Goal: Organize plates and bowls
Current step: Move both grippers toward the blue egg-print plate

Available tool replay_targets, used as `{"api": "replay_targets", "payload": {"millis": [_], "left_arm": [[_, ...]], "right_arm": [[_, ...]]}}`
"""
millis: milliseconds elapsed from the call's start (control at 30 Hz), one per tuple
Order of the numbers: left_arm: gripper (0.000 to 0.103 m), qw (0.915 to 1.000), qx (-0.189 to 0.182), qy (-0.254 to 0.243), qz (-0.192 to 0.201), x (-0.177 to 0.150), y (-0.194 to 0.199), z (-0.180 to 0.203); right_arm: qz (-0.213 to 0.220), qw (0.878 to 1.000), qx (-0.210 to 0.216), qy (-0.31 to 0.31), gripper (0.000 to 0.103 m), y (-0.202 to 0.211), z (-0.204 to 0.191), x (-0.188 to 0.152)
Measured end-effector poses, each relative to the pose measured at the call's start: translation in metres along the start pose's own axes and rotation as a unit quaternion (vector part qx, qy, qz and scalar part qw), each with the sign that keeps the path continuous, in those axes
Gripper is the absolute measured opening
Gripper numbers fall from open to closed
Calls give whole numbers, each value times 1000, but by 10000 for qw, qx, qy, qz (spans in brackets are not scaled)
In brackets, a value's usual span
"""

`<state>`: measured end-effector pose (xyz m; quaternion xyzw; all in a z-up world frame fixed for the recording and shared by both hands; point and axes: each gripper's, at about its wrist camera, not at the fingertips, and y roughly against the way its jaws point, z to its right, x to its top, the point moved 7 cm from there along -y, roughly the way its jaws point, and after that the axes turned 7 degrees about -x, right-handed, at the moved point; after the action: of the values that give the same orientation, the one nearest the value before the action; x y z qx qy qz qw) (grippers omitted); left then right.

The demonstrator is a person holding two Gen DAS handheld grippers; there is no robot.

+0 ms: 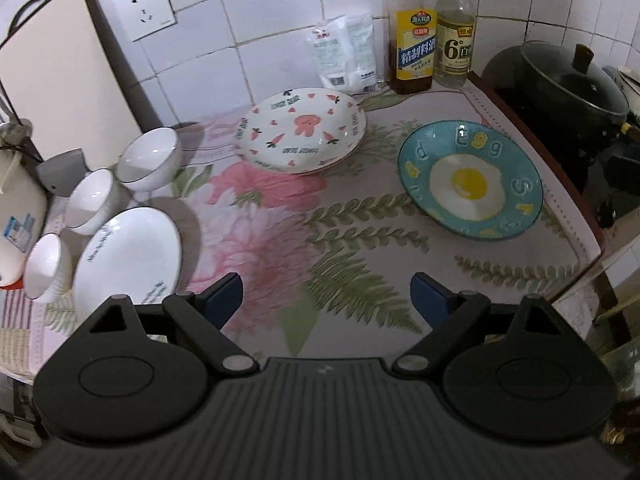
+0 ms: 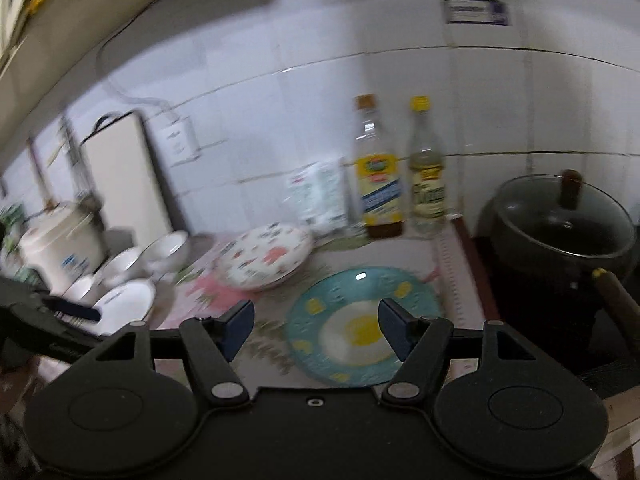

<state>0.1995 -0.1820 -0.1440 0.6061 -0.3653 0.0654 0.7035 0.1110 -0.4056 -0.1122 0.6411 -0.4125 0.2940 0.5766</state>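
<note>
On the floral counter mat (image 1: pixel 280 240) lies a blue plate with a fried-egg print (image 1: pixel 470 180), at the right. A white plate with pink rabbit and carrot prints (image 1: pixel 302 128) rests on another plate at the back. At the left are a white oval plate (image 1: pixel 128 256) and three white bowls (image 1: pixel 150 158) (image 1: pixel 92 200) (image 1: pixel 44 264). My left gripper (image 1: pixel 326 296) hovers open above the mat's front, holding nothing. My right gripper (image 2: pixel 316 324) is open and empty, over the near side of the blue plate (image 2: pixel 344 344). The right wrist view is blurred.
Two bottles (image 1: pixel 416 32) (image 1: pixel 456 28) and a white bag (image 1: pixel 346 52) stand against the tiled wall. A dark lidded pot (image 1: pixel 560 84) sits on the stove at the right. A cutting board (image 1: pixel 52 76) and a white cooker (image 1: pixel 16 208) stand at the left.
</note>
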Motion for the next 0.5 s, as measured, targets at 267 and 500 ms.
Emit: {"api": "replay_targets", "payload": {"millis": [267,500], "left_arm": [[91,9993,100,320,137,17,-62,7],[90,9959,-54,832,342,25,-96,8]], "right_arm": [[-134,9993,-286,-222,74,-51,45,-31],[-340,9971,-351,-583,74,-104,74,-54]]}}
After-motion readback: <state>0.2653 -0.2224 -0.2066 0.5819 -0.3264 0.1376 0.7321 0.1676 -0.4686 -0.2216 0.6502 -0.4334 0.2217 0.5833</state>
